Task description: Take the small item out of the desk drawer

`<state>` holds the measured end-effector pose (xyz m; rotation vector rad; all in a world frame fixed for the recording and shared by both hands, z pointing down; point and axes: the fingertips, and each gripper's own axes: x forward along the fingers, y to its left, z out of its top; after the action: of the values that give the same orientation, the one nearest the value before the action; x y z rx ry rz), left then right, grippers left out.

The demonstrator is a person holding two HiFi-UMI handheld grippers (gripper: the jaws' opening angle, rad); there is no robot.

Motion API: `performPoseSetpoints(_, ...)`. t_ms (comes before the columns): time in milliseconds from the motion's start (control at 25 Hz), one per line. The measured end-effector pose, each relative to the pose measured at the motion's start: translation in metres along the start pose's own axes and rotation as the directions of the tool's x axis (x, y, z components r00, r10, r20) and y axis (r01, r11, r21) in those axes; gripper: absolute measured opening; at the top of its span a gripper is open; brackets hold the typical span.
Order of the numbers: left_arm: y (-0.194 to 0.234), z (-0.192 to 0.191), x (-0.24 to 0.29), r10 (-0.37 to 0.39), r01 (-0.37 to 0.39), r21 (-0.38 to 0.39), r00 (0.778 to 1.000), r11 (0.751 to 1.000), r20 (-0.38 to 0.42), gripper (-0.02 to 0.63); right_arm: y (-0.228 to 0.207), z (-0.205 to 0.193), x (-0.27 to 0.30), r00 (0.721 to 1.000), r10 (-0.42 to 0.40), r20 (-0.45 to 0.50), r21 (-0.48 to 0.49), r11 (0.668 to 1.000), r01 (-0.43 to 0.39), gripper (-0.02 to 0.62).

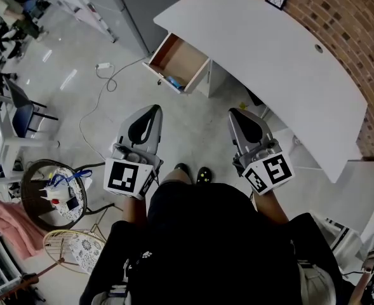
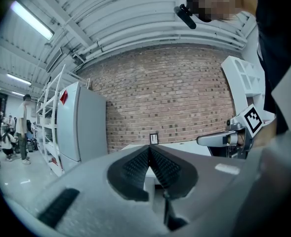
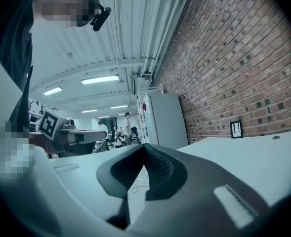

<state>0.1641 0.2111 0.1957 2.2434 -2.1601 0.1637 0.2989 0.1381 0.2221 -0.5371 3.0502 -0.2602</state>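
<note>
Left tool (image 1: 151, 113) and right tool (image 1: 238, 115), both closed and empty, sit mid-frame. The small blue item (image 1: 173, 81) lies in the open drawer (image 1: 187, 58) of the bench (image 1: 263, 56), above them, nearer the left tool.

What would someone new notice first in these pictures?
The long white desk curves along the brick wall at upper right, its drawer pulled open at the left end with something blue inside. Nearer, the left gripper and right gripper are held side by side, both shut and empty.
</note>
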Motion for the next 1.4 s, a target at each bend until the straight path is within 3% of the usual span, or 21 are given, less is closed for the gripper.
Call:
performPoseSetpoints(640, 0.023, -0.006, 0.029, 0.013, -0.013, -0.001, 1.0, 1.0, -0.019, -0.002, -0.023, -0.003, 0.009, 0.999, -0.034, -0.01, 0.012, 0.999, 0.034, 0.014)
performPoseSetpoints(1000, 0.065, -0.017, 0.072, -0.097, 0.1, 0.04, 0.994, 0.994, -0.051, -0.002, -0.035, -0.01, 0.048, 0.99, -0.14, -0.013, 0.022, 0.99, 0.14, 0.015)
performPoseSetpoints(1400, 0.139, -0.047, 0.135, -0.25, 0.258, 0.054, 0.96, 0.965, -0.123, 0.013, -0.043, -0.025, 0.128, 0.964, -0.264, -0.039, 0.039, 0.963, 0.266, 0.018)
